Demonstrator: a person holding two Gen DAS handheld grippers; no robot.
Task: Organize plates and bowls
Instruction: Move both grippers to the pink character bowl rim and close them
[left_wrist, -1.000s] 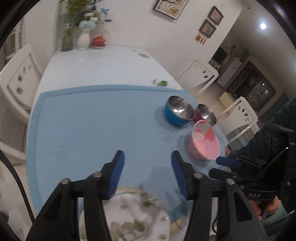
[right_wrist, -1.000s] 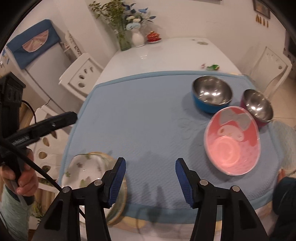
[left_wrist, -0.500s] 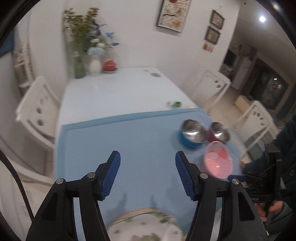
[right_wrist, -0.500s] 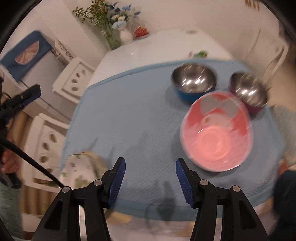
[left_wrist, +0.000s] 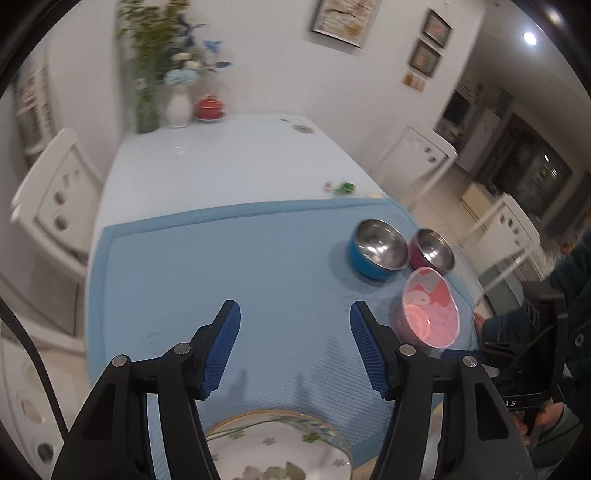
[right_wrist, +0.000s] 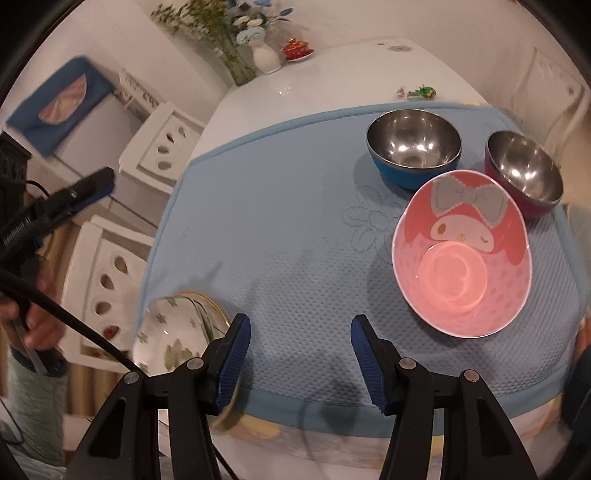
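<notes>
A floral plate (left_wrist: 280, 448) lies at the near edge of the blue mat (left_wrist: 229, 266), just below my open, empty left gripper (left_wrist: 295, 319). In the right wrist view the plate (right_wrist: 173, 336) is at the mat's near left corner (right_wrist: 280, 206). A pink cartoon bowl (right_wrist: 461, 254) sits right of centre, ahead of my open, empty right gripper (right_wrist: 301, 332). Behind it stand a blue steel bowl (right_wrist: 413, 147) and a magenta steel bowl (right_wrist: 524, 173). All three bowls show in the left wrist view: pink (left_wrist: 430, 310), blue (left_wrist: 378, 249), magenta (left_wrist: 432, 251).
The white table (left_wrist: 221, 162) carries a vase of flowers (left_wrist: 179, 99), a red lidded cup (left_wrist: 209, 108) and a small green object (left_wrist: 343, 187) beyond the mat. White chairs (left_wrist: 55, 192) stand around the table.
The left gripper rose and pulled back from the plate, then tilted down slightly. The right gripper moved closer to the pink bowl. Both stayed open.
</notes>
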